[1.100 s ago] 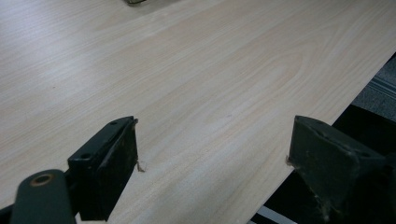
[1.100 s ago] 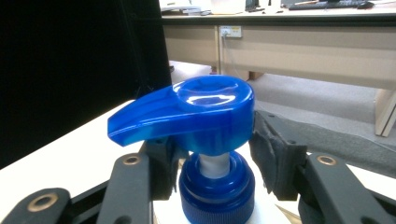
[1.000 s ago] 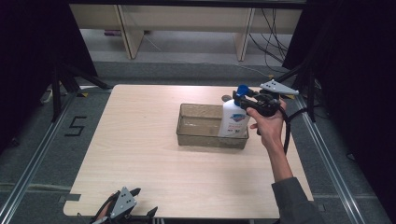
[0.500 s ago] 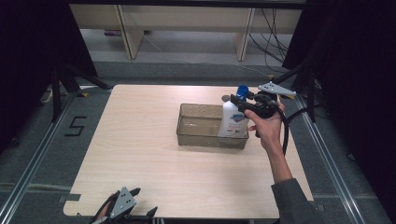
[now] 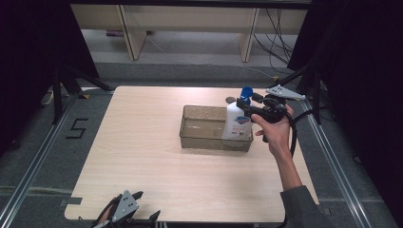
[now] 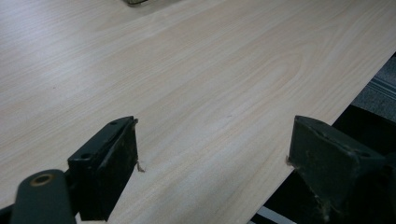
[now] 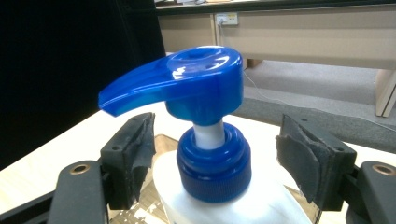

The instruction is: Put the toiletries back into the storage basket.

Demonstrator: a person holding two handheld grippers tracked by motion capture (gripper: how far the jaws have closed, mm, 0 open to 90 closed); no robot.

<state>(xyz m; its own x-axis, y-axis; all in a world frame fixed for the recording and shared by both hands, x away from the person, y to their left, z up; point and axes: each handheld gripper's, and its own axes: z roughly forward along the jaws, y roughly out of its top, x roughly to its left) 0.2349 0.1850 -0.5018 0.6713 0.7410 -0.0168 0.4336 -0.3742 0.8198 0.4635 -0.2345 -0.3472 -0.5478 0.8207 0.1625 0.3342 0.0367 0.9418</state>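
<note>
Now letting go of the soap bottle (image 7: 219,140) standing in the clear tray (image 5: 215,141), right gripper (image 7: 215,158) jaws just opening with the blue neck between them untouched, only pulling away left, left gripper (image 6: 212,158) waiting open.

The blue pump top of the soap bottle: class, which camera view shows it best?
The right gripper view: the pump top sits close up between the open claw. The high view shows it only small, above the bottle in the tray.
</note>
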